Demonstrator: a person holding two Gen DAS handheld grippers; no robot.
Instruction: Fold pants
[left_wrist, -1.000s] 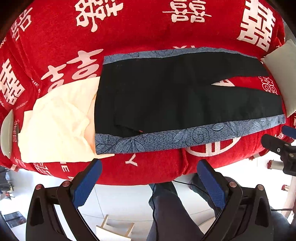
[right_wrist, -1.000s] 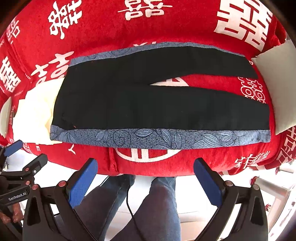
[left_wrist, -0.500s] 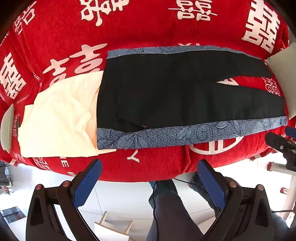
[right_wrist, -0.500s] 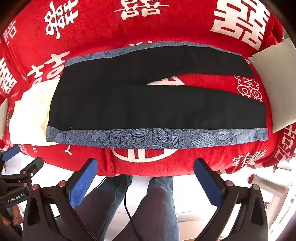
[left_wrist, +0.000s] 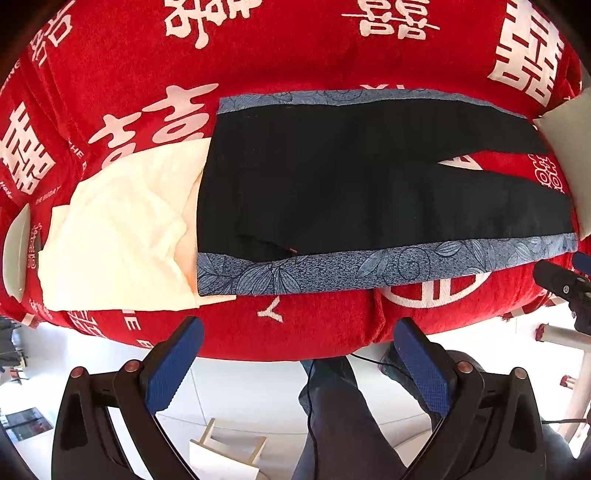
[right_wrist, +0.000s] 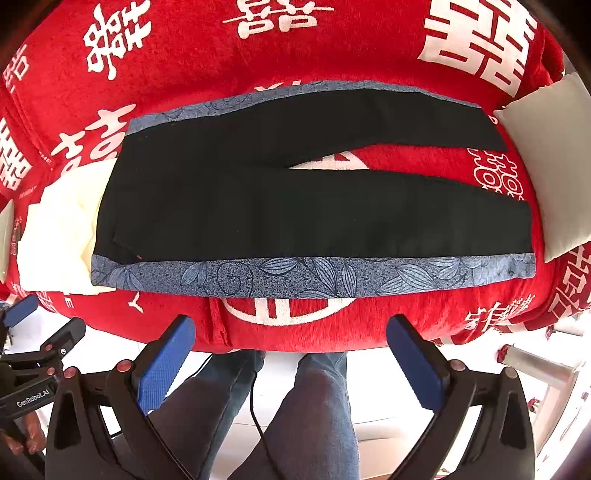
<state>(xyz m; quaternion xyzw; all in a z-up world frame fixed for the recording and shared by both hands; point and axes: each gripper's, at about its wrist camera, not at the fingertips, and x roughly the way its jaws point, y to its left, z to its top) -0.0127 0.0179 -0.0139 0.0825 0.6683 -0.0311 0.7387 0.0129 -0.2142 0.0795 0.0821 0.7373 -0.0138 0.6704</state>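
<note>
- Here, through both wrist cameras, I see the pants (left_wrist: 351, 184) lying flat on a red cover (left_wrist: 295, 55) printed with large white characters; what the cover lies on I cannot tell.
- The pants are black with a blue leaf-patterned band (right_wrist: 314, 275) along each outer side; the near band runs parallel to the cover's front edge.
- The waist points to my left, the two legs stretch to my right, and they part into a narrow V that shows a wedge of red cover between them.
- A cream cloth (left_wrist: 118, 236) lies at the waist end, its right edge tucked under the pants.
- A white cushion (right_wrist: 554, 166) sits at the leg end, just beside the cuffs.
- My left gripper (left_wrist: 299, 369) hangs in front of the cover's edge, below the waist half of the pants, its blue pads (left_wrist: 171, 365) spread wide and holding nothing.
- My right gripper (right_wrist: 295, 365) hangs likewise off the front edge, near the middle of the pants, blue pads (right_wrist: 415, 365) wide apart and empty.
- Neither gripper touches the pants.
- Below both grippers I see legs in jeans (right_wrist: 314, 413) standing on a pale floor (left_wrist: 240, 391).
</note>
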